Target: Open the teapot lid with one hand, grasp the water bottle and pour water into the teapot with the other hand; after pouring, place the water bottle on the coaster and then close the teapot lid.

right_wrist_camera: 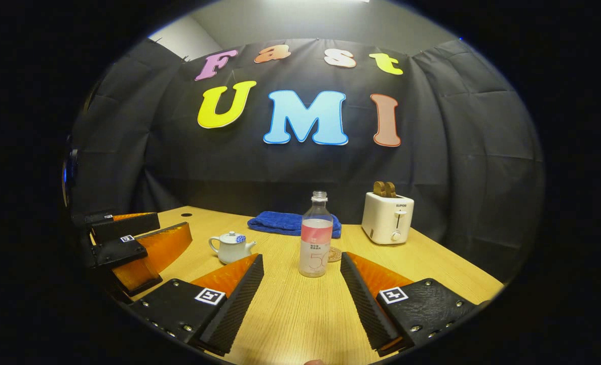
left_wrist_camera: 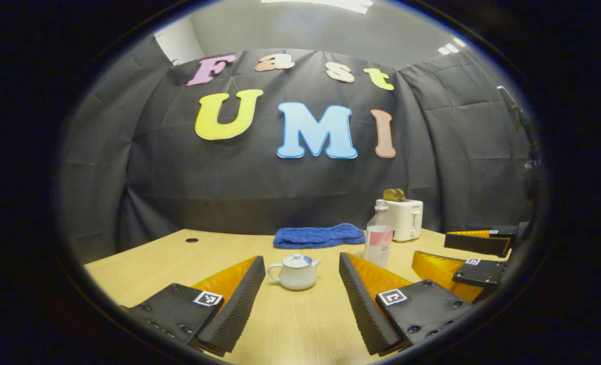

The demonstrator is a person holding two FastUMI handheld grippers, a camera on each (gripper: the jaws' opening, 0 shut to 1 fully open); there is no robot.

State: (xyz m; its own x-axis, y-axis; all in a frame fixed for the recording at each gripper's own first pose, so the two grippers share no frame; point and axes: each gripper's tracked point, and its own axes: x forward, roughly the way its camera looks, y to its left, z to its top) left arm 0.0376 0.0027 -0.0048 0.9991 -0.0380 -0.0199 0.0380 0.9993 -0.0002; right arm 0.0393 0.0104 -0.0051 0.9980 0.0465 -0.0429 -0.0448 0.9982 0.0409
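Observation:
A small white teapot [left_wrist_camera: 295,272] with its lid on stands on the wooden table, straight ahead of my open left gripper [left_wrist_camera: 302,263], a short way beyond the fingertips. The clear uncapped water bottle [right_wrist_camera: 315,235] with a pink label stands upright ahead of my open right gripper [right_wrist_camera: 302,261], also beyond the tips. The bottle [left_wrist_camera: 379,234] is to the right of the teapot [right_wrist_camera: 231,247]. A round woven coaster [right_wrist_camera: 334,254] lies just behind the bottle. The right gripper [left_wrist_camera: 465,253] shows at the right edge of the left gripper view, the left gripper [right_wrist_camera: 151,232] at the left of the right gripper view.
A folded blue cloth [left_wrist_camera: 318,236] lies at the back of the table [left_wrist_camera: 300,324]. A white toaster [right_wrist_camera: 387,217] with bread in its slots stands at the back right. A small dark hole [left_wrist_camera: 191,240] sits in the tabletop at the back left.

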